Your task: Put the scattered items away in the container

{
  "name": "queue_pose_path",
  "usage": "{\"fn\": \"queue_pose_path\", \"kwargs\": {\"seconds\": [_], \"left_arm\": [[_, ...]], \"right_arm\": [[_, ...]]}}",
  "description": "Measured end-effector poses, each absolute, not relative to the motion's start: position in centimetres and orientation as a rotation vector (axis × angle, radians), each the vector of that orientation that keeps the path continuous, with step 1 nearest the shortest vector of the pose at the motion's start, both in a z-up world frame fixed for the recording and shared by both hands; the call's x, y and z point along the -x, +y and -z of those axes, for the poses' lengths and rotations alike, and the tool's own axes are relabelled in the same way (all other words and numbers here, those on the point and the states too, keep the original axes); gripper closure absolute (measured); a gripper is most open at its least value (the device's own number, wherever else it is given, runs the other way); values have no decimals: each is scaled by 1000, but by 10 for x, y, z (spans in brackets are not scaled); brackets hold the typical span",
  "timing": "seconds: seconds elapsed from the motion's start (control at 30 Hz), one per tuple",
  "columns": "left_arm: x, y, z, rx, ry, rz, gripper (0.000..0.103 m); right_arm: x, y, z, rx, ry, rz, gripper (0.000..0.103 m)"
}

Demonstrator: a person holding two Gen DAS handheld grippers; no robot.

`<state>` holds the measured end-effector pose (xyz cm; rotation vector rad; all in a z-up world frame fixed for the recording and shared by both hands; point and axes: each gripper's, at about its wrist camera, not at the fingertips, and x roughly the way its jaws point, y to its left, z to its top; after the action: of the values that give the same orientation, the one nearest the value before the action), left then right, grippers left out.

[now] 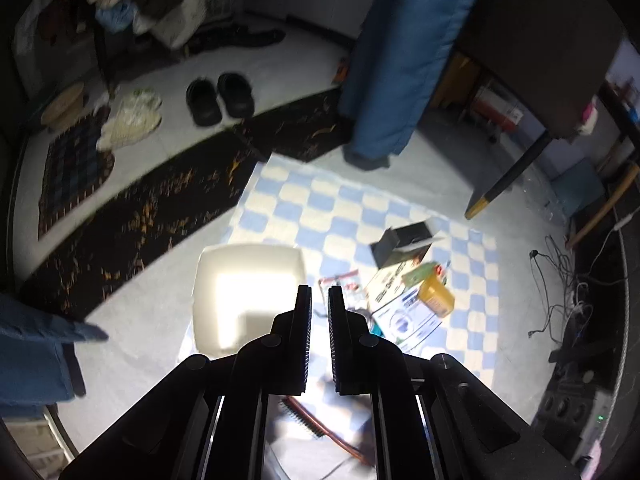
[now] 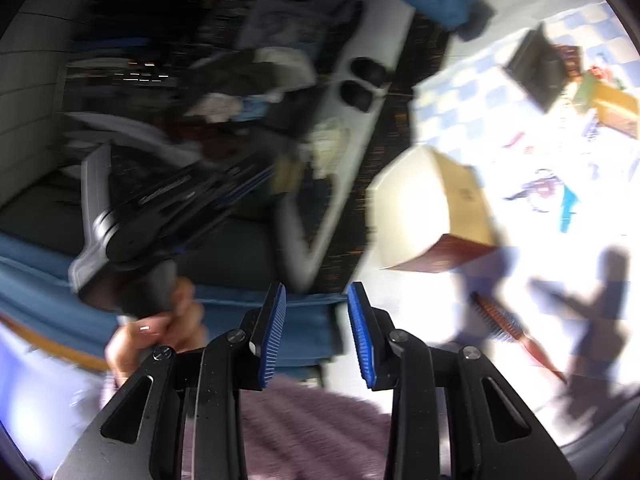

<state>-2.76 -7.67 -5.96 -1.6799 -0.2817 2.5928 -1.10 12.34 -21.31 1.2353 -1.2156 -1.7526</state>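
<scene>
A cream square container (image 1: 248, 292) sits on the floor at the edge of a blue-and-white checkered mat (image 1: 316, 208); it also shows in the right wrist view (image 2: 424, 208). Scattered on the mat are a black box (image 1: 404, 240), a white printed box (image 1: 404, 312), a yellow jar (image 1: 436, 296), a small packet (image 1: 344, 284) and a red-brown hairbrush (image 1: 316, 424), the brush also in the right wrist view (image 2: 512, 328). My left gripper (image 1: 319, 292) hangs above the mat beside the container, its jaws nearly closed with nothing between them. My right gripper (image 2: 316, 292) is open and empty, held high and blurred.
A dark patterned rug (image 1: 160, 208) borders the mat. Black shoes (image 1: 220, 98) and pale slippers (image 1: 132, 118) lie beyond it. A blue hanging cloth (image 1: 400, 60), a table leg (image 1: 504, 180) and tangled cables (image 1: 560, 288) stand to the right. A hand holding the other gripper (image 2: 152, 332) shows at left.
</scene>
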Motion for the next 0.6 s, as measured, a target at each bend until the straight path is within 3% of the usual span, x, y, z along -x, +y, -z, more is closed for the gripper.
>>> {"fn": "queue_pose_path", "kwargs": {"seconds": [0.07,0.1,0.13,0.2,0.3,0.43,0.6], "left_arm": [[30,-98,73,1778,-486,-2501,98],[29,-110,82,1819,-615,-2427,98],[29,-120,91,1854,-734,-2354,98],[28,-135,103,1896,-902,-2264,98],[28,-146,107,1929,-988,-2244,98],[30,-149,109,1942,-1044,-2220,97],[31,-154,122,1963,-1118,-2146,97]], "right_arm": [[14,119,225,-1386,-1074,1924,64],[15,113,232,-1477,-943,2024,56],[16,104,242,-1585,-770,2115,43],[16,79,269,-1716,-425,2174,43],[2,33,324,-1832,-48,2006,43],[-26,-12,382,-1936,130,1773,43],[-57,-63,413,-1901,351,1653,44]]}}
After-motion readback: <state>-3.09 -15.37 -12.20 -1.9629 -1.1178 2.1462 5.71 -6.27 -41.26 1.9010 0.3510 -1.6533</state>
